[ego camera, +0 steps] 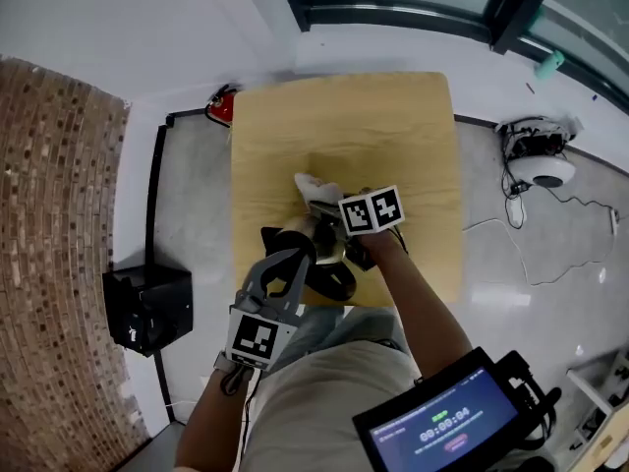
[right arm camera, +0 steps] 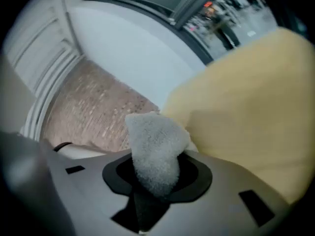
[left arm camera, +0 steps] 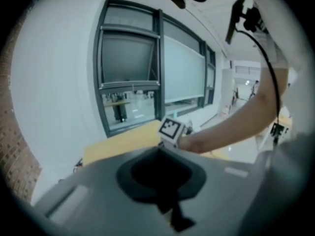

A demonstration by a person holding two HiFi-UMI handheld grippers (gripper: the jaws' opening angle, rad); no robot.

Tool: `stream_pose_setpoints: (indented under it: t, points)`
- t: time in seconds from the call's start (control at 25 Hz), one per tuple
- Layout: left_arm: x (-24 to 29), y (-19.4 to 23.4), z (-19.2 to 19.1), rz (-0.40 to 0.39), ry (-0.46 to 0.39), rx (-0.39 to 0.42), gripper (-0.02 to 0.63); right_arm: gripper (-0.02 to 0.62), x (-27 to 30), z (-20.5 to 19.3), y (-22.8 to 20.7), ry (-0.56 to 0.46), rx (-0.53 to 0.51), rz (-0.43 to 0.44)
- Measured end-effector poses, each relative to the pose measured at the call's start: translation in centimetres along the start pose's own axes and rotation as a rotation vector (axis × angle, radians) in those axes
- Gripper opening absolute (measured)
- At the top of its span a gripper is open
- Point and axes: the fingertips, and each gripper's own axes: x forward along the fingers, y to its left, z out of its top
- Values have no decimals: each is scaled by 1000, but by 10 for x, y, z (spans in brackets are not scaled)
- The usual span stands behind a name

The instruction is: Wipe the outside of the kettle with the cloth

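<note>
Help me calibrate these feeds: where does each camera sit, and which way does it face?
Head view: on the person's head, looking steeply down at the table, kettle, left claw, right claw and both forearms.
Left gripper view: rides the left claw, facing across the table towards the windows; the right forearm shows.
Right gripper view: rides the right claw, facing the brick wall; its jaws hold the cloth.
Shared: head and left gripper views both show the right claw's marker cube.
</note>
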Motion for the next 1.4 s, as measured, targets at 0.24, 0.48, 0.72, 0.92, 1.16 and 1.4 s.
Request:
stream_pose_setpoints:
  t: [0.24,0.48,0.72,0.92,1.16,1.4]
  points:
    - [2,-11,9,16,-53,98,-1,143,-81,-30,48,-216,232,175]
    - [8,-15,10,-170,-85,245,2,143,-99,-75,92,-384,313,106]
    - [10,-15,-1,-241,63,271,21,143,-106,-71,106,-457,256,129]
    - [12,-16,4,-123,40,158,20,143,-87,8,66,-471,47,54]
    - [11,-18,4,-83,5,143,20,141,-28,-23,-40,-72,137,-144]
    - [8,-15,4,-79,-2,131,20,140,-85,-23,49,-264,246,126]
